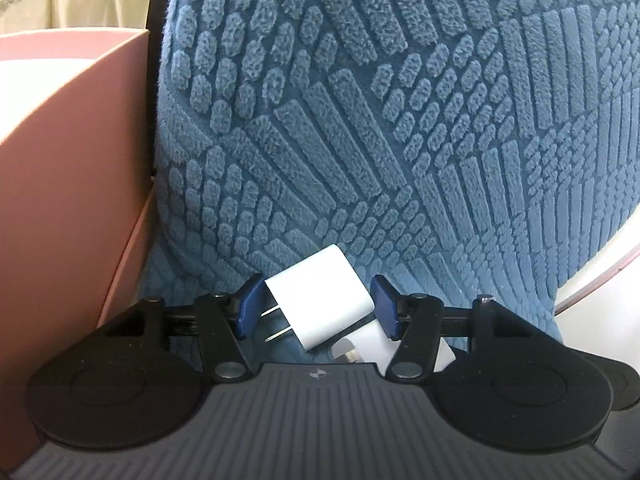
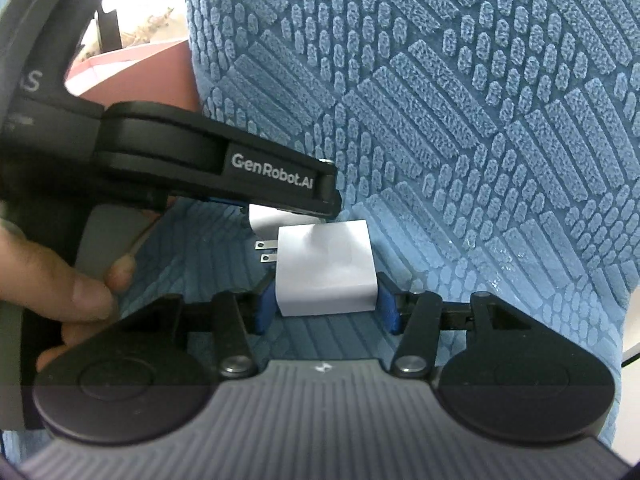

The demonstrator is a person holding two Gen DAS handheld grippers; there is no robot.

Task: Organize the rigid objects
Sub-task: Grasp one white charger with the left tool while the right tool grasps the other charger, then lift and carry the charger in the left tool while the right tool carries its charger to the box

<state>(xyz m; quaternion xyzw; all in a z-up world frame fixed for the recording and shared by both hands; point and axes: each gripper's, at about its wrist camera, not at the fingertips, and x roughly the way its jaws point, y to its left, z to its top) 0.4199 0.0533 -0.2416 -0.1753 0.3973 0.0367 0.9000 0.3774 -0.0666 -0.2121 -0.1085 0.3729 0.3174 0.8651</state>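
Note:
A small white charger plug (image 1: pixel 320 300) lies tilted on a blue textured cushion (image 1: pixel 360 120), prongs pointing left. My left gripper (image 1: pixel 316 306) stands open around it, blue pads close on either side, with a thin gap at the prongs. A second white plug (image 1: pixel 362 344) shows partly under the right finger. In the right wrist view my right gripper (image 2: pixel 326 304) is shut on that second white plug (image 2: pixel 324 268), both blue pads against its sides, prongs pointing left. One of the left gripper's fingers (image 2: pixel 276 184) crosses just beyond it, over the first plug (image 2: pixel 260 216).
A pink box (image 1: pixel 72 168) stands at the cushion's left edge, its pink wall (image 2: pixel 152 76) also behind the left gripper. A hand (image 2: pixel 80 292) holds the left gripper's handle. A white rounded surface (image 1: pixel 600 276) shows at the right past the cushion.

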